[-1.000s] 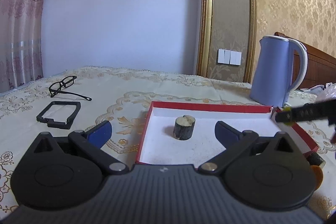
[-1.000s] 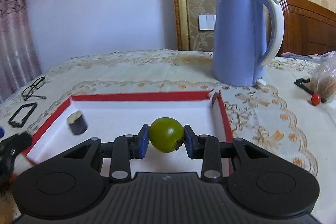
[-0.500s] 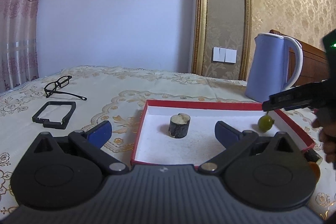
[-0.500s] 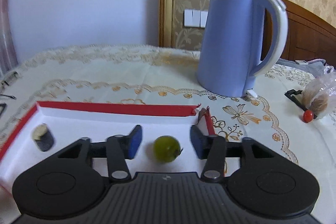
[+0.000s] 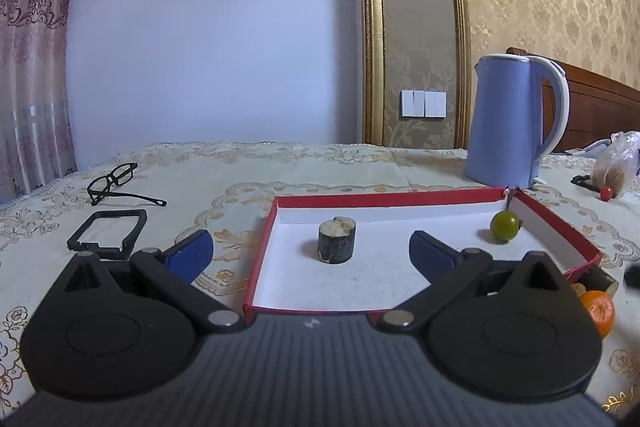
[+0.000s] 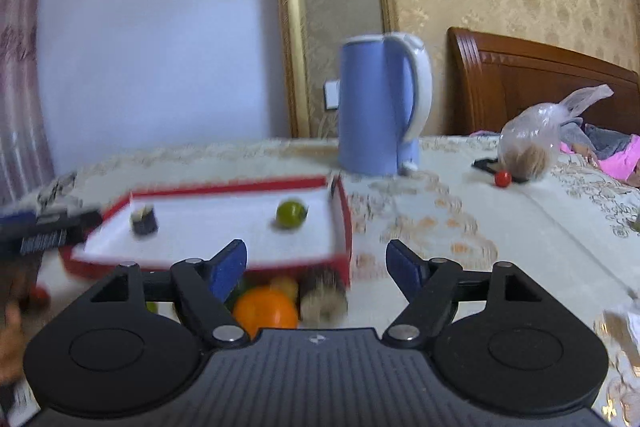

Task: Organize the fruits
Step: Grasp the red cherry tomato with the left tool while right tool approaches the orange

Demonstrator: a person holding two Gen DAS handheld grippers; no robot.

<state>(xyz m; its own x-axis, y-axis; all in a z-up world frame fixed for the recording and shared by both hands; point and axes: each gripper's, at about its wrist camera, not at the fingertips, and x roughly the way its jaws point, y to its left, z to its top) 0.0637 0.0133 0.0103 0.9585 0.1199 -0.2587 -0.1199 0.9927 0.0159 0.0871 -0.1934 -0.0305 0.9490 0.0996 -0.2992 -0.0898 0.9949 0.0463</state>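
A red-rimmed white tray (image 5: 384,195) holds a dark cut cylinder piece (image 5: 337,241) and a green round fruit (image 5: 505,225) near its right wall. My left gripper (image 5: 311,251) is open and empty, low in front of the tray. In the right wrist view, which is blurred, the tray (image 6: 344,223) shows the green fruit (image 6: 291,213) and the dark piece (image 6: 144,220). My right gripper (image 6: 318,263) is open and empty, at the tray's near right corner. An orange (image 6: 266,311) and other fruits lie just below it, before the tray.
A blue kettle (image 5: 516,123) stands behind the tray. Glasses (image 5: 116,183) and a black frame (image 5: 108,235) lie at the left. A plastic bag (image 6: 536,143) and a small red fruit (image 6: 502,178) sit at the right. An orange (image 5: 599,311) lies by the tray's near right corner.
My right gripper opened, left the green fruit in the tray, and pulled back out of the tray toward the near side. The left gripper stayed open and shifted slightly.
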